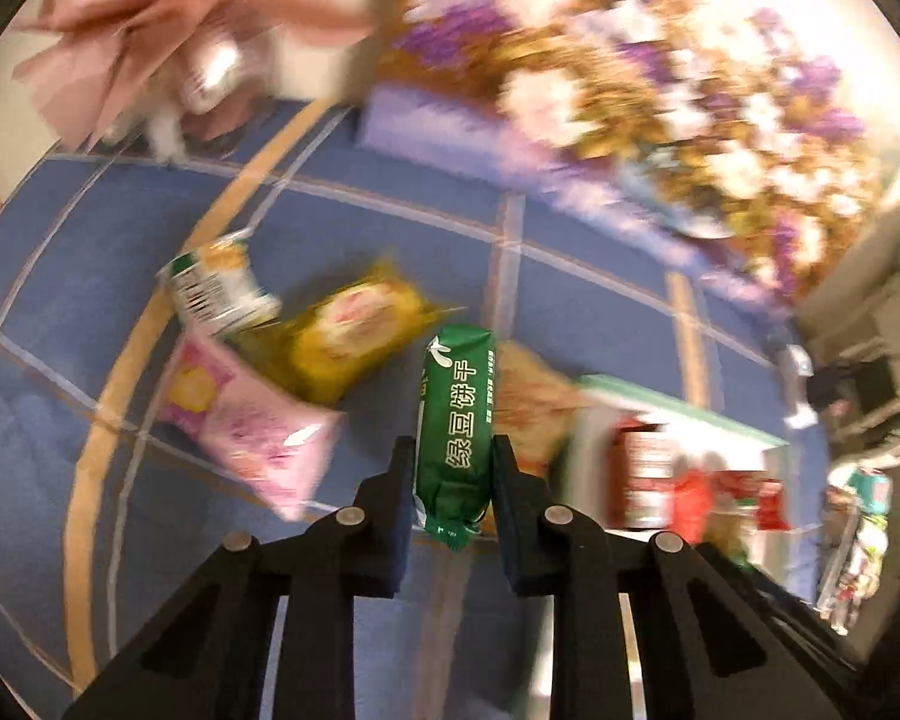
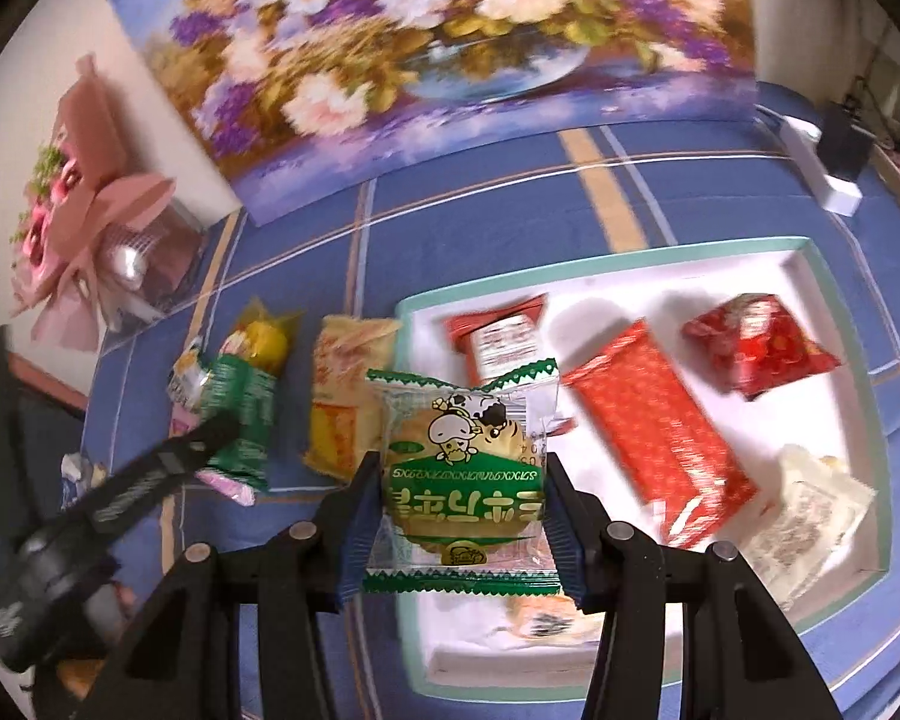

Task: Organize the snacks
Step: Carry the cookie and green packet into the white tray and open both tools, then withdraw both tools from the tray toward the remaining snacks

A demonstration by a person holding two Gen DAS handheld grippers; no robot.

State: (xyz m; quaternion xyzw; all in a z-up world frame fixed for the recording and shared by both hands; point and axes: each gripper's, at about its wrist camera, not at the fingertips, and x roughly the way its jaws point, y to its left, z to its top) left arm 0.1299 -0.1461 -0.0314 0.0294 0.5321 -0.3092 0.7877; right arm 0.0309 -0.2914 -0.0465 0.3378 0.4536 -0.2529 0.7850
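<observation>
In the left wrist view my left gripper (image 1: 453, 450) is shut on a long green biscuit pack (image 1: 457, 414), held lengthwise above the blue checked cloth. Below it lie a yellow pack (image 1: 354, 336), a pink pack (image 1: 240, 420) and a beige pack (image 1: 528, 408). My right gripper (image 2: 462, 468) is shut on a round biscuit in a clear, green-edged wrapper (image 2: 462, 450), over the left rim of the white tray (image 2: 834, 324). The tray holds red packs (image 2: 654, 420) and a white pack (image 2: 804, 510). The left gripper's black finger (image 2: 210, 429) shows at the left.
A flower painting (image 2: 450, 48) leans against the wall at the back. A pink bouquet (image 2: 84, 180) stands at the far left and a white block (image 2: 822, 162) at the far right. Loose snacks (image 2: 342, 396) lie left of the tray.
</observation>
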